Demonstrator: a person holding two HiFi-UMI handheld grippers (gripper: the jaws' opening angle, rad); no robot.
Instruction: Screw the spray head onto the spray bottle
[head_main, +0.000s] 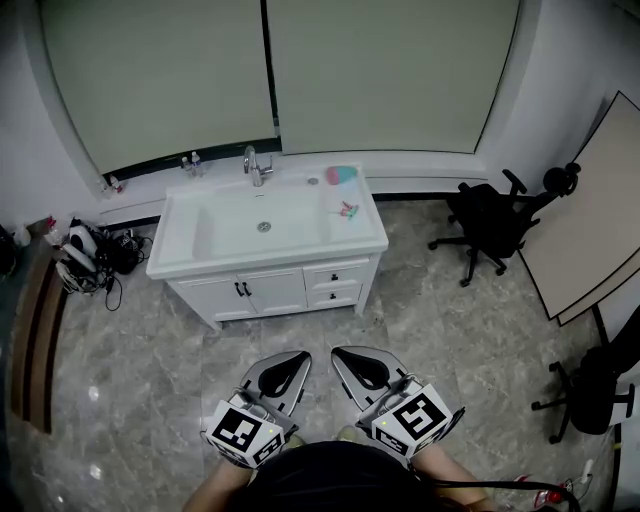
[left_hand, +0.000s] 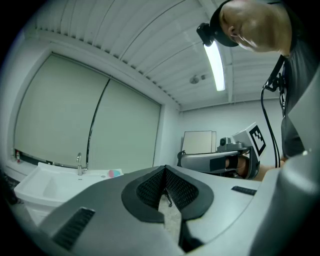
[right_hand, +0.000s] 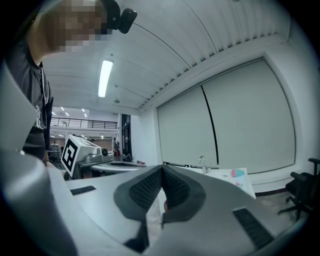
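Observation:
A pink and teal bottle (head_main: 340, 175) lies on the back right of the white sink counter (head_main: 355, 240), far ahead of me. A small pink and green piece (head_main: 347, 210), perhaps the spray head, lies in front of it. My left gripper (head_main: 299, 357) and right gripper (head_main: 341, 353) hang side by side low over the floor, well short of the cabinet. Both are shut with nothing between the pads. In the left gripper view the jaws (left_hand: 164, 170) meet, with the bottle (left_hand: 114, 173) far off. The right gripper view shows its jaws (right_hand: 162, 169) closed, with the bottle (right_hand: 237, 173) in the distance.
A faucet (head_main: 255, 165) and small bottles (head_main: 190, 163) stand at the back of the basin. Bags and cables (head_main: 90, 260) lie on the floor at left. Two black office chairs (head_main: 490, 225) (head_main: 595, 390) and leaning boards (head_main: 590, 230) stand at right. Grey tiled floor (head_main: 150, 370) lies between me and the cabinet.

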